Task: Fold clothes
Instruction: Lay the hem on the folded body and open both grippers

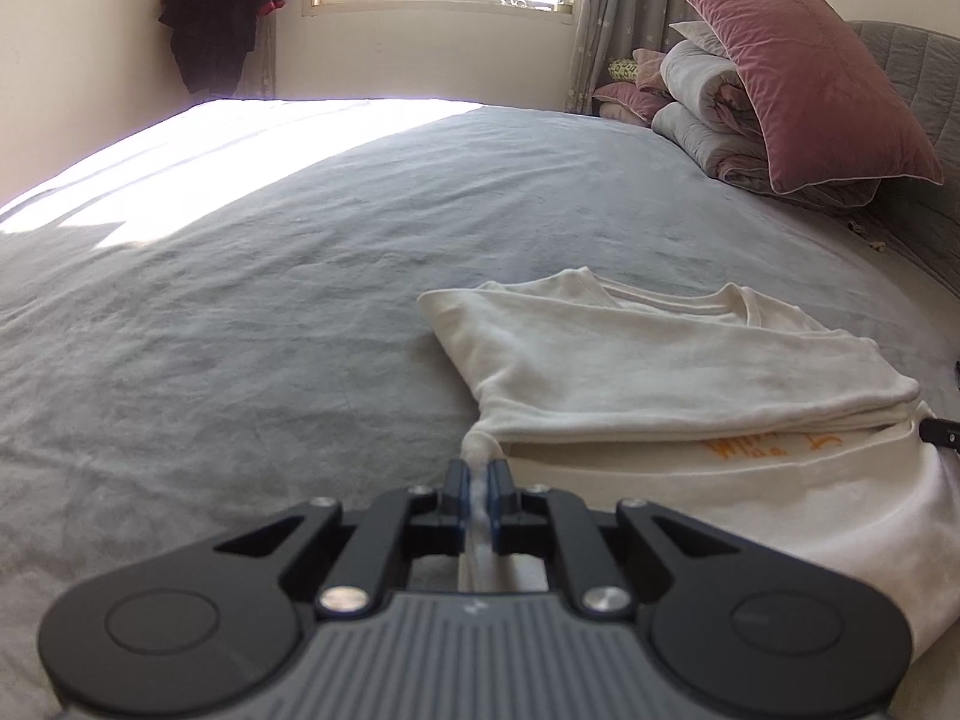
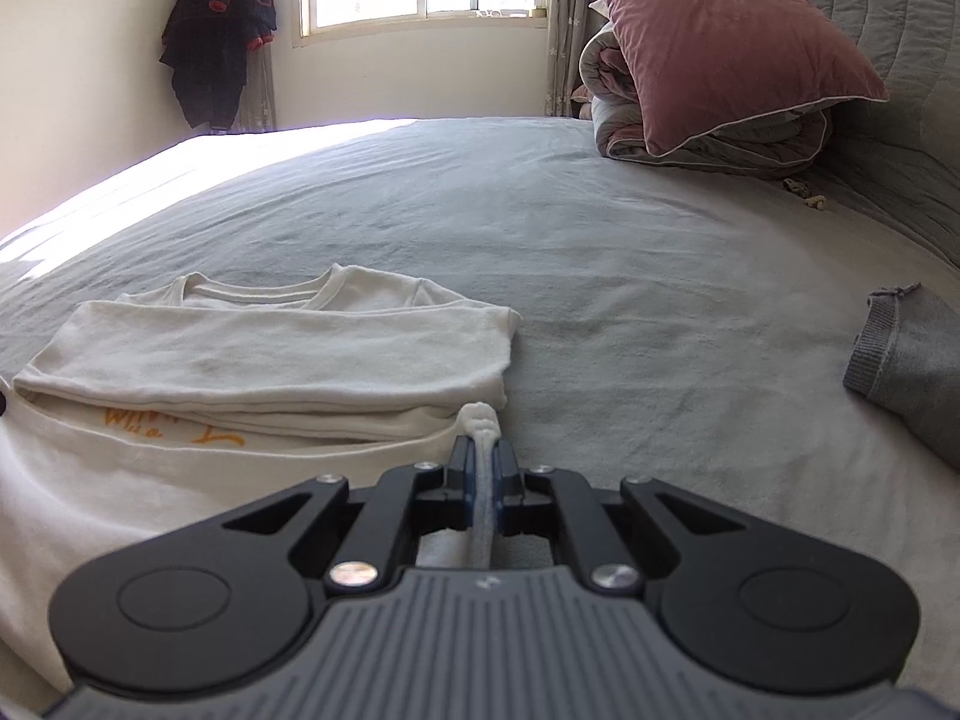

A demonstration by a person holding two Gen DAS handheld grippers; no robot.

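A cream white shirt [image 1: 660, 360] with orange print lies partly folded on the grey bed, collar away from me. It also shows in the right wrist view [image 2: 270, 354]. My left gripper [image 1: 478, 471] is shut on the shirt's near left corner, a bunch of fabric pinched between the blue pads. My right gripper [image 2: 483, 450] is shut on the shirt's near right corner. Both hold the near edge low over the bed. The tip of the right gripper [image 1: 942, 432] shows at the right edge of the left wrist view.
The grey bedsheet [image 1: 270, 300] spreads wide to the left and beyond the shirt. A pink pillow [image 1: 822, 90] leans on folded quilts [image 1: 708, 114] at the headboard. A grey knit garment [image 2: 912, 360] lies right of the shirt. A dark coat [image 2: 219, 30] hangs by the window.
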